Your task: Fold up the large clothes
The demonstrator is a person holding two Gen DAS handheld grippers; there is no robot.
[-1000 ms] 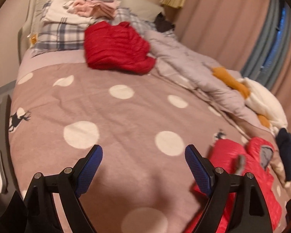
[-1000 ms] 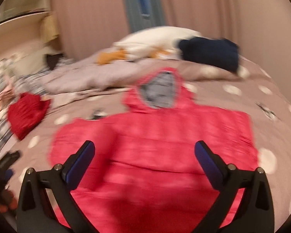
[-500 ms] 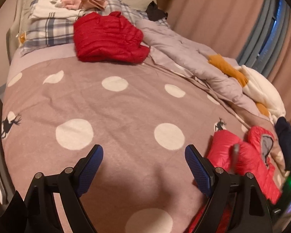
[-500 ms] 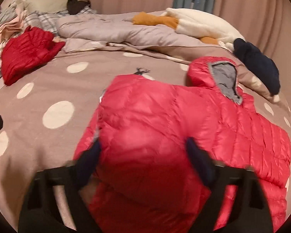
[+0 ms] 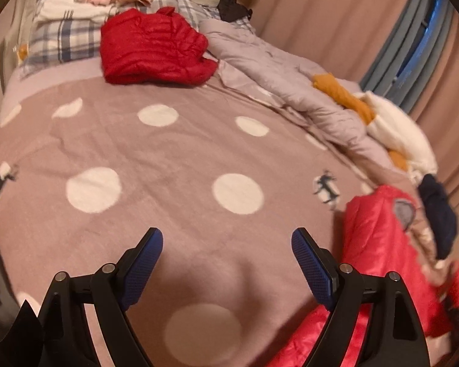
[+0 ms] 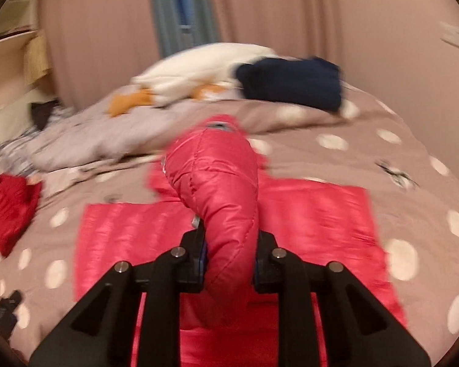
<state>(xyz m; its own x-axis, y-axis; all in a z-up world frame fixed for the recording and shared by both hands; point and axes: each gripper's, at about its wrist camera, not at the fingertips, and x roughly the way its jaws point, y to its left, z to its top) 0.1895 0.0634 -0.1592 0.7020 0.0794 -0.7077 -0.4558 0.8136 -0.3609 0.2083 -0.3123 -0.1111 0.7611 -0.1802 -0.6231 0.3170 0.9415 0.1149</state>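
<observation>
Bed [image 6: 382, 159]: right claw [image 6: 229, 244] just closed, pinching pink jacket [image 6: 226, 189].

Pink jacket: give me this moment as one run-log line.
right gripper: jaws just closed, pinching a fold of the pink jacket | left gripper: open, empty, over the dotted blanket

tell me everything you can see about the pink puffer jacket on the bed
The pink quilted puffer jacket looks shiny and padded, with stitched channels and a grey-lined hood at its far end. Its body lies spread flat on the dotted mauve bedspread, near the bed's right side. One padded fold, probably a sleeve, is lifted off the body and pinched in the right gripper, whose fingers have just been closing on it. The open left gripper does not touch it.
</observation>
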